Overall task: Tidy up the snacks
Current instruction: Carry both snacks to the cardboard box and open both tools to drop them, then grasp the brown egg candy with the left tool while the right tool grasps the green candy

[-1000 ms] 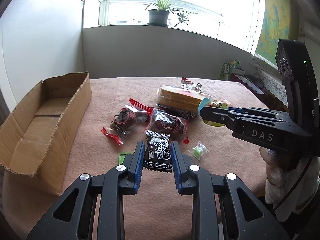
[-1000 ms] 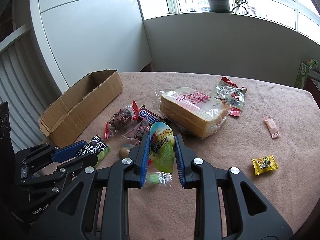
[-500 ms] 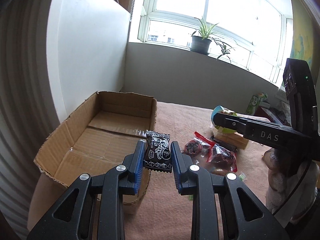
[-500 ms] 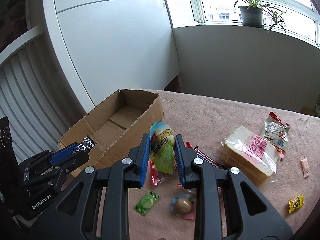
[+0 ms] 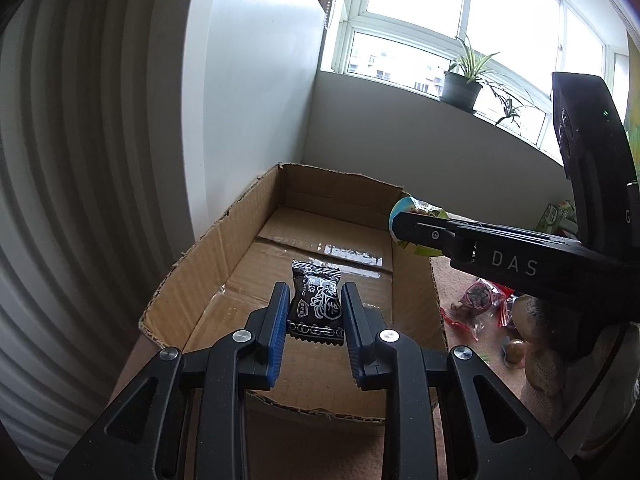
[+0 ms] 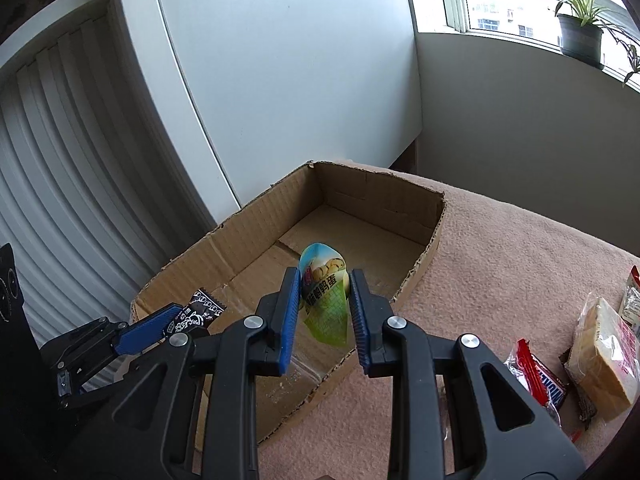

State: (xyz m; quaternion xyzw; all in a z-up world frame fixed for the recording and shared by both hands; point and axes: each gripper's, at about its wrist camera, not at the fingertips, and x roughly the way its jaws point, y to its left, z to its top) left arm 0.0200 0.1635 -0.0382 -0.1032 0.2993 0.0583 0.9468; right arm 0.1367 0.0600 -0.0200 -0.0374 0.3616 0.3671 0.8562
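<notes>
Cardboard box [image 5: 320, 248]: open-topped, bare inside, now directly under both grippers, where a second ago sat off to the left of the snack pile. Above the box's near half, black candy packet [image 5: 317, 307], clamped between the blue pads of the left gripper [image 5: 316, 320], jaws nearly together on the wrapper's sides. Just right of that, over the box's right wall as seen from the left wrist camera, green-and-blue pouch [image 6: 325, 292], pinched upright in the right gripper [image 6: 325, 312], jaws likewise drawn in tight on it. Carried across from the pile in one sweep, both snacks off the table and poised over the opening. Judged from this: transport done, release the step in hand, nothing yet inside the box; opening each pair of jaws should drop the packets onto the taped floor, though the pouch near the wall may catch the rim. To the right of the box, the remaining snacks on the pink tablecloth [image 6: 520, 264]: wrapped bread slices [image 6: 604, 356], a red chocolate bar [image 6: 538, 378], red-wrapped sweets [image 5: 478, 300], so plenty left to sort. Behind the box, a white panel [image 6: 280, 80] and pale wall; beyond, a window sill with a potted plant [image 5: 460, 88]. Left of the box, ribbed white slats [image 5: 80, 200].
</notes>
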